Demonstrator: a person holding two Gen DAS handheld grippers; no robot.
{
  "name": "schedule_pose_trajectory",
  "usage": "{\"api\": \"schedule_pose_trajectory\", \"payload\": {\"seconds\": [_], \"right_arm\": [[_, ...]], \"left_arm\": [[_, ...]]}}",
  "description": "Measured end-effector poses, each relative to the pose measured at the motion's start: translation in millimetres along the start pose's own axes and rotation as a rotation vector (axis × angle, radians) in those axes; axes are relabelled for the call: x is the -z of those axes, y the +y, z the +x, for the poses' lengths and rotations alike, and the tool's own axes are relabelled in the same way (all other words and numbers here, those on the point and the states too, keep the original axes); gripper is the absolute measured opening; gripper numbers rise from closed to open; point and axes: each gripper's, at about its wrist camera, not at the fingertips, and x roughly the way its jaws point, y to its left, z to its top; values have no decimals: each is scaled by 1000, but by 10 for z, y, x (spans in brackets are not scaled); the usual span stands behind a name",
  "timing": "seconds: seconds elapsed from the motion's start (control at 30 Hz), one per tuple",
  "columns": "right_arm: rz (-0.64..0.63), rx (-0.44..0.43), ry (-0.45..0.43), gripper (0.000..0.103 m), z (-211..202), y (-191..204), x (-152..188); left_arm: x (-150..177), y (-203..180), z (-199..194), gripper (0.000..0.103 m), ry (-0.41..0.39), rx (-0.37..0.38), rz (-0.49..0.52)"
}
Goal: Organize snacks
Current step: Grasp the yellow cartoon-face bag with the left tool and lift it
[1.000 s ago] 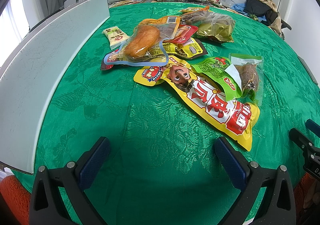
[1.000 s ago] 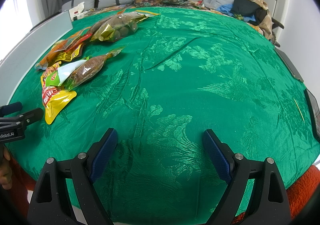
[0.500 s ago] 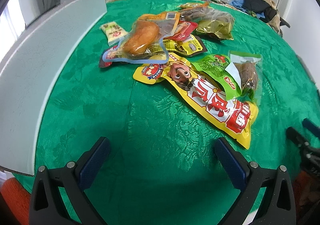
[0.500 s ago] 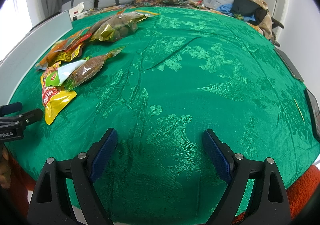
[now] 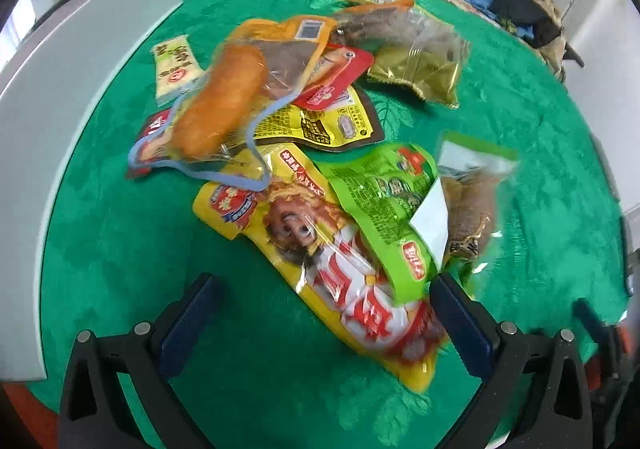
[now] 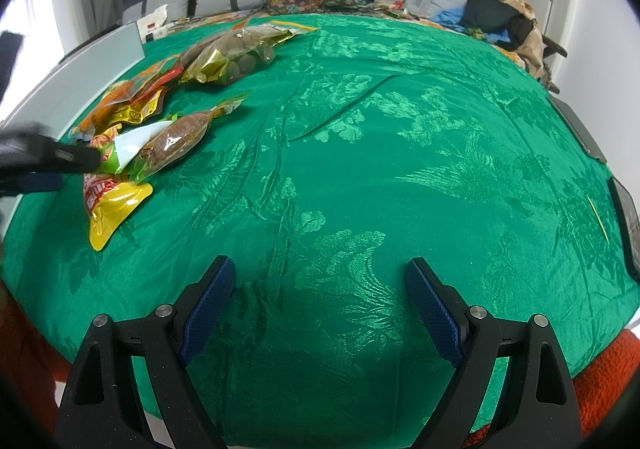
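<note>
Left wrist view shows the snacks all lying in one loose, overlapping heap on the green cloth, so sorting looks barely begun, if at all. A long yellow packet reaches nearest the camera; a green packet overlaps its right side, and a clear bag of brown snack lies just beside that. Farther back, a clear bag with an orange roll rests on a yellow-brown packet and a red packet, with a gold-and-clear bag beyond and a small pale packet apart on the left, near a grey board that runs along the cloth's edge. The left gripper hangs low over the near end of the yellow packet, jaws spread wide with nothing between them; its right finger sits at the tip of the green packet, though touch cannot be confirmed through the blur. Right wrist view shows the right gripper hovering over bare cloth, well apart from the heap, jaws likewise spread and empty. No packet seems grouped, stacked or set aside, and no container is visible, so practically the whole job remains; the yellow or green packet looks the likely first pick.
</note>
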Motion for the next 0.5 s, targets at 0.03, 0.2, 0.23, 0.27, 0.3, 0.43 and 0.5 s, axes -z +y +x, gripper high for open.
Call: {"api": "schedule_pose_trajectory", "payload": {"seconds": [0.03, 0.2, 0.23, 0.27, 0.3, 0.43, 0.5], "right_arm": [[-2, -2, 2, 90, 1, -3, -7], [-11, -8, 8, 90, 9, -4, -11], [-6, -7, 11, 90, 14, -4, -23], [-3, -4, 13, 90, 19, -1, -28], [-1, -1, 14, 90, 23, 3, -25], [38, -57, 59, 89, 22, -55, -122], [119, -157, 45, 88, -68, -143, -232]], "left_arm": [[0, 31, -14, 103, 3, -14, -6], [114, 493, -161, 102, 22, -32, -40], [118, 531, -175, 102, 26, -32, -34], [109, 555, -176, 101, 30, -32, -25], [94, 543, -162, 98, 30, -30, -13], [42, 166, 8, 94, 62, -42, 159], [73, -20, 0, 76, 30, -85, 265]]}}
